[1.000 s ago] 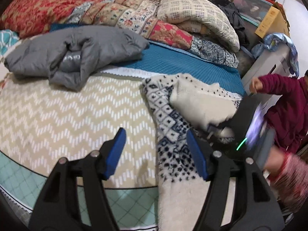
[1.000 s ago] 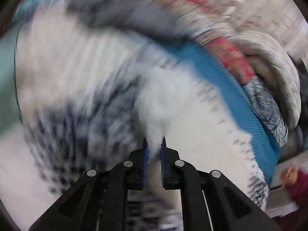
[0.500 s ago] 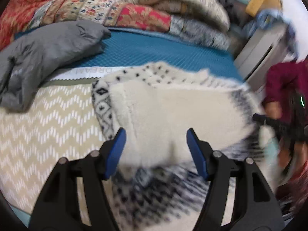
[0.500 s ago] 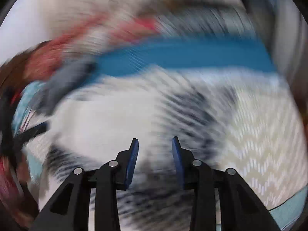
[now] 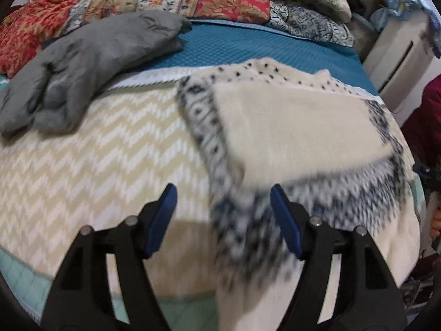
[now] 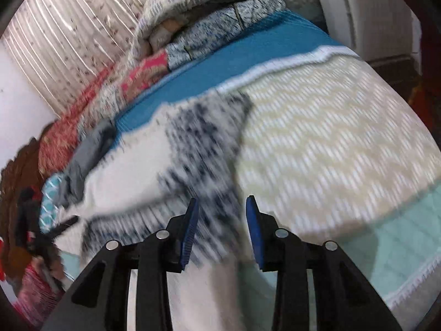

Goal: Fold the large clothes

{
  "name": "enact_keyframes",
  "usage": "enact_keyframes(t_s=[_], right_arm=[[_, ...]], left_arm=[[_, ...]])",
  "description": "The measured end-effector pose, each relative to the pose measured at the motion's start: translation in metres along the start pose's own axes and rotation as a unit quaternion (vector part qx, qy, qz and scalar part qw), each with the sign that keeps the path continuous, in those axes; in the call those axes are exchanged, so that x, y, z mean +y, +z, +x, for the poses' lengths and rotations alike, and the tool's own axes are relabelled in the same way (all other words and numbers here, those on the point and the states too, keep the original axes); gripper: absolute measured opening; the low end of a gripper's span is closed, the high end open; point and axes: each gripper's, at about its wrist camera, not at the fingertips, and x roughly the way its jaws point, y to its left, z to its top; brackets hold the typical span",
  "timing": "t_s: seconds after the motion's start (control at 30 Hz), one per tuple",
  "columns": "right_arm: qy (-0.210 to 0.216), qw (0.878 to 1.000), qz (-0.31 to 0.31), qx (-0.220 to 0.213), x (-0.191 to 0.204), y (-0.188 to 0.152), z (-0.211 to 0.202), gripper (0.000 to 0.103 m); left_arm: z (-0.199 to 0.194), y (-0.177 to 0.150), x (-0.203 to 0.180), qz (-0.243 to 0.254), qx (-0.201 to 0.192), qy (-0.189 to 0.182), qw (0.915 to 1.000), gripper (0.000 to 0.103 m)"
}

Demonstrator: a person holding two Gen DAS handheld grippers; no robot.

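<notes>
A cream fleece garment with a dark blue knit pattern (image 5: 297, 129) lies on the bed, one part folded over so the plain cream inside faces up. My left gripper (image 5: 223, 215) is open and empty just above its near patterned edge. In the right wrist view the same garment (image 6: 193, 149) is blurred, and my right gripper (image 6: 222, 229) is open and empty above its patterned band.
A grey jacket (image 5: 91, 63) lies crumpled at the back left on the beige zigzag bedspread (image 5: 96, 165). Folded quilts and pillows (image 5: 226, 2) are stacked along the back. A white appliance (image 5: 399, 63) stands beside the bed at the right. A person in dark red (image 5: 430, 127) is at the right edge.
My right gripper let go of the cream garment, opened and swung away. The garment part it held now lies folded over. My left gripper moved right, over the garment.
</notes>
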Motion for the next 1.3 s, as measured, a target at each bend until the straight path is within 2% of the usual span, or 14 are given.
enact_keyframes(t_s=[0.17, 0.3, 0.33, 0.47, 0.53, 0.67, 0.77, 0.83, 0.9, 1.1, 1.13, 1.17, 1.2, 1.3], right_arm=[[-0.019, 0.999, 0.002, 0.026, -0.001, -0.002, 0.038, 0.051], [0.000, 0.998, 0.040, 0.045, -0.005, -0.001, 0.066, 0.049], [-0.004, 0.998, 0.044, 0.040, -0.003, 0.001, 0.068, 0.022], [-0.119, 0.992, 0.050, -0.002, -0.011, 0.001, 0.048, 0.022], [-0.121, 0.990, 0.070, 0.003, -0.021, -0.008, 0.047, 0.022], [-0.125, 0.992, 0.031, -0.010, -0.001, -0.007, 0.028, 0.022], [-0.108, 0.993, 0.023, -0.042, 0.007, -0.003, 0.010, 0.027], [-0.118, 0.992, -0.008, -0.046, 0.020, 0.004, 0.010, 0.046], [-0.138, 0.989, -0.040, -0.033, 0.033, 0.008, 0.024, 0.062], [-0.133, 0.989, -0.056, 0.023, 0.042, 0.021, 0.077, 0.064], [-0.129, 0.990, -0.049, 0.026, 0.040, 0.024, 0.082, 0.059], [-0.130, 0.991, -0.034, 0.013, 0.036, 0.029, 0.084, 0.047], [-0.123, 0.992, -0.012, 0.000, 0.028, 0.032, 0.084, 0.028], [-0.085, 0.988, 0.126, -0.009, -0.021, 0.026, 0.094, 0.027]], left_arm=[[-0.010, -0.035, 0.012, -0.021, 0.034, -0.001, 0.9992, 0.068], [0.000, -0.046, 0.010, -0.055, 0.056, 0.002, 0.9969, 0.068], [0.004, -0.045, 0.008, -0.056, 0.056, 0.008, 0.9968, 0.068], [0.026, -0.046, 0.001, -0.047, 0.073, 0.055, 0.9948, 0.064], [0.033, -0.050, -0.001, -0.038, 0.078, 0.067, 0.9940, 0.065], [0.020, -0.046, 0.000, -0.048, 0.069, 0.055, 0.9949, 0.064], [0.000, -0.038, 0.009, -0.065, 0.037, 0.039, 0.9964, 0.065], [-0.003, -0.031, 0.008, -0.063, 0.029, 0.042, 0.9967, 0.075], [0.004, -0.027, 0.002, -0.051, 0.034, 0.048, 0.9969, 0.075], [0.041, -0.007, -0.018, -0.017, 0.049, 0.065, 0.9965, 0.071], [0.045, -0.004, -0.019, -0.011, 0.042, 0.090, 0.9950, 0.047], [0.051, -0.003, -0.016, -0.005, 0.045, 0.108, 0.9931, 0.041], [0.059, -0.001, -0.009, -0.025, 0.055, 0.098, 0.9934, 0.038], [0.061, -0.003, 0.011, -0.089, 0.039, 0.067, 0.9930, 0.038]])
